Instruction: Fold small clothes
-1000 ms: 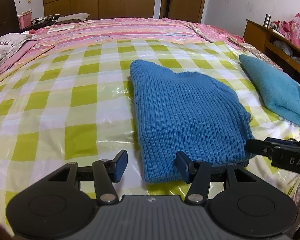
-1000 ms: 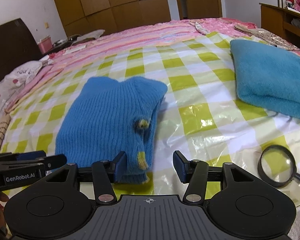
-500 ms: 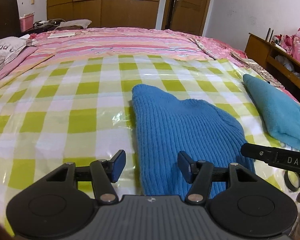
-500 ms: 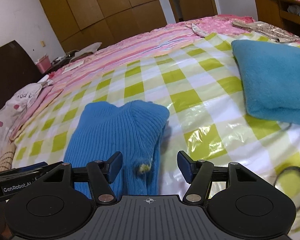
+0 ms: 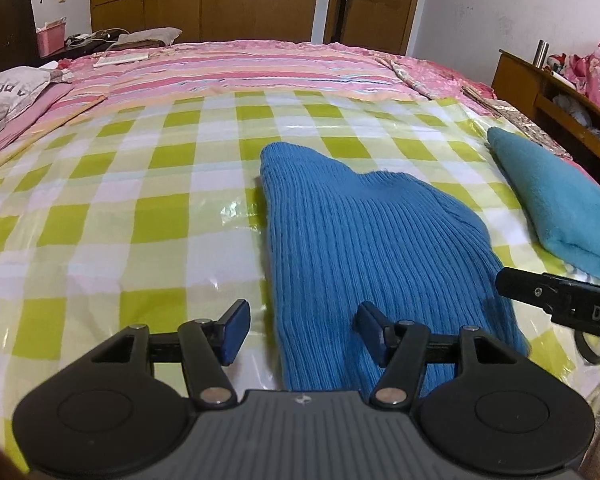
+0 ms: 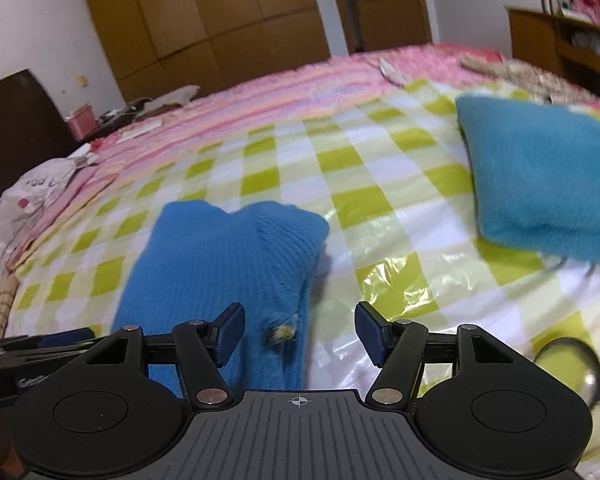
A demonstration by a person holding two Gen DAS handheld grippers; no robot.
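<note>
A blue ribbed sweater point(image 5: 364, 240) lies folded on the green-checked plastic sheet point(image 5: 120, 200). Its near end runs under my left gripper point(image 5: 302, 326), which is open; the pads touch nothing and the sweater's left edge lies below the gap. My right gripper point(image 6: 300, 330) is open too, hovering over the sweater's point(image 6: 228, 256) right edge, where a small yellow tuft point(image 6: 280, 332) shows. One right-gripper finger point(image 5: 540, 292) juts in from the right in the left wrist view. The left gripper's side point(image 6: 40, 344) shows at the right wrist view's left edge.
A folded teal garment point(image 5: 552, 204) point(image 6: 540, 188) lies to the right on the sheet. A magnifying glass point(image 6: 568, 364) rests near the front right. Pink striped bedding point(image 5: 240, 72) lies beyond, a pillow point(image 5: 8, 92) far left, a wooden shelf point(image 5: 540, 92) at right.
Both views have lifted, so the sweater sits lower in each and its near hem is now hidden by the grippers. The right jaws have spread wider.
</note>
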